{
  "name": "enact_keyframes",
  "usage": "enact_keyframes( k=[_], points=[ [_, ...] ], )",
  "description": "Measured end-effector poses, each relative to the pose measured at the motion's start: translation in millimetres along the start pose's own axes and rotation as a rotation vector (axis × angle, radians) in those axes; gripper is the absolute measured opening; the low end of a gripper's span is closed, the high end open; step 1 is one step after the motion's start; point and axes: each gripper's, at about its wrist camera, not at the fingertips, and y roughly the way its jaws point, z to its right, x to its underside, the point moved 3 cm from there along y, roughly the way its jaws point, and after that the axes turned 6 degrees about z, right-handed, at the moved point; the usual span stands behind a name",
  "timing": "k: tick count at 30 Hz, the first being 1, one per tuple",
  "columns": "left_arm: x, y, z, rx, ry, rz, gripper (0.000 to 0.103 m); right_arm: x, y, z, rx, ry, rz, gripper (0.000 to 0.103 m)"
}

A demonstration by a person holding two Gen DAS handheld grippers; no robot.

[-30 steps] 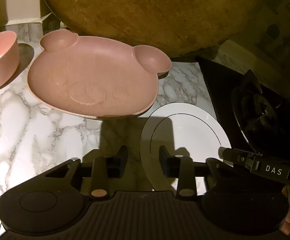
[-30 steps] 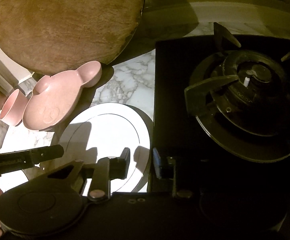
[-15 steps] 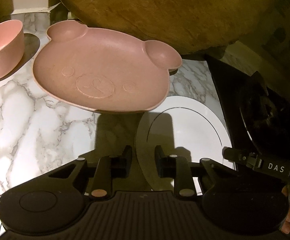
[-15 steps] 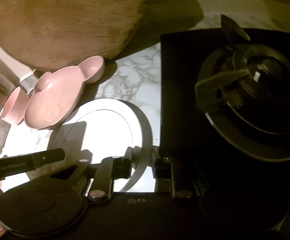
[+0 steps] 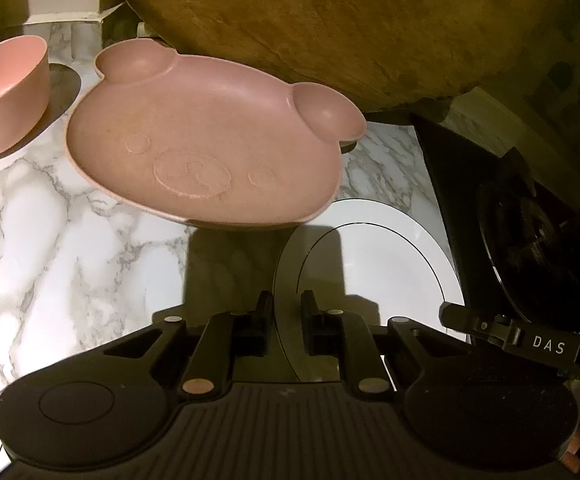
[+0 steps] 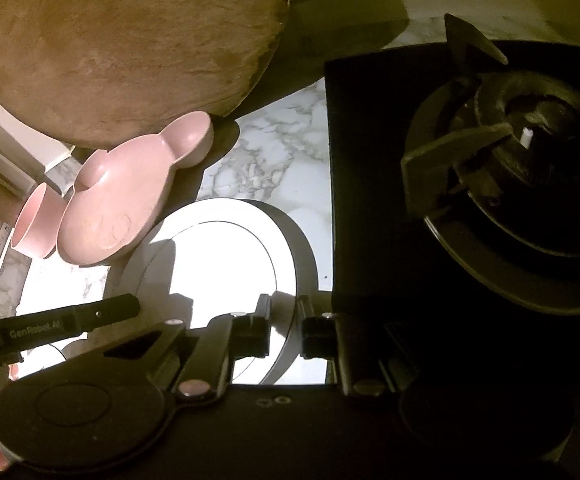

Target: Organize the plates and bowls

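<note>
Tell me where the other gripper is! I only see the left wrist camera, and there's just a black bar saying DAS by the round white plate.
Observer: The right gripper is at the edge of the round white ceramic plate, on the side nearest the black gas stove. Its fingers are either side of the rim.
Operator: Is it squeezing the plate?
Observer: I can't tell. The rim fills nearly the whole gap between them.
Operator: What's in the middle of the stove? It's too dark for me.
Observer: A small white igniter pin stands in the burner.
</note>
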Motion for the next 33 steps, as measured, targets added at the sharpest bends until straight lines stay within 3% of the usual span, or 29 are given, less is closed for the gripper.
enact_keyframes(
  k=[10, 19, 33],
  points=[
    [8, -21, 7, 0.026, 0.015, 0.014, 0.014, 11, -25, 0, -0.009, -0.015, 0.017, 0.01],
    [17, -63, 6, 0.039, 0.03, 0.046, 0.014, 19, -58, -10, -0.034, -0.022, 0.06, 0.01],
    [55, -129, -49, -0.013, -0.045, 0.102, 0.014, 53, -78, -67, -0.109, -0.096, 0.065, 0.009]
  ],
)
